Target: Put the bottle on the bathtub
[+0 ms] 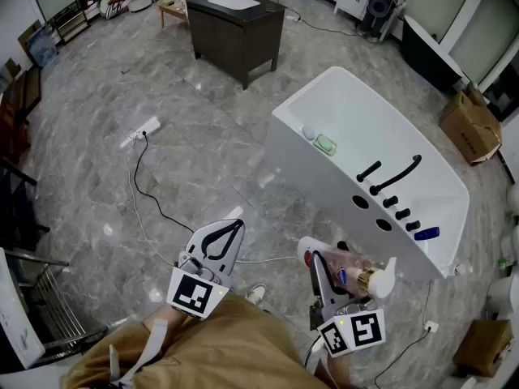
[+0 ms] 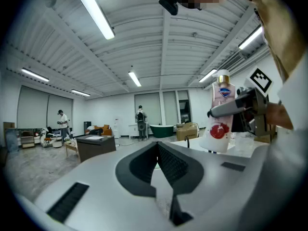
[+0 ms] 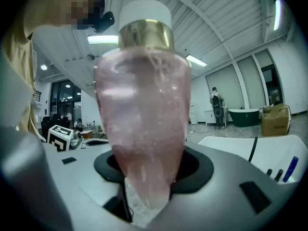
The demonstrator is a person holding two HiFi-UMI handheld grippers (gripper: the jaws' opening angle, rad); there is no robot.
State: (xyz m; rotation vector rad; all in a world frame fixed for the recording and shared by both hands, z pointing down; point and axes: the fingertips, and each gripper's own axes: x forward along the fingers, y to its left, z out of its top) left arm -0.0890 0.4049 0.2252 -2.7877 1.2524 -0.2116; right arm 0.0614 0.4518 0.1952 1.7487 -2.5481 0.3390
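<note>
A pink bottle [image 1: 357, 275] with a gold collar and white pump lies between the jaws of my right gripper [image 1: 313, 259], which is shut on it. In the right gripper view the bottle [image 3: 142, 114] fills the middle, cap end away from the camera. The white bathtub [image 1: 302, 177] stands just ahead and to the right, its rim [image 3: 240, 146] a short way beyond the bottle. My left gripper [image 1: 236, 227] hangs to the left over the floor, jaws shut on nothing. The left gripper [image 2: 157, 150] view shows the bottle [image 2: 220, 117] held off to its right.
A black faucet [image 1: 397, 173] and knobs sit on the tub's near rim, with a green soap [image 1: 325, 144] and a blue item [image 1: 426, 233]. A dark vanity cabinet [image 1: 235, 27] stands behind. A power strip [image 1: 142, 132] with cable lies on the floor. A cardboard box [image 1: 470, 124] sits right.
</note>
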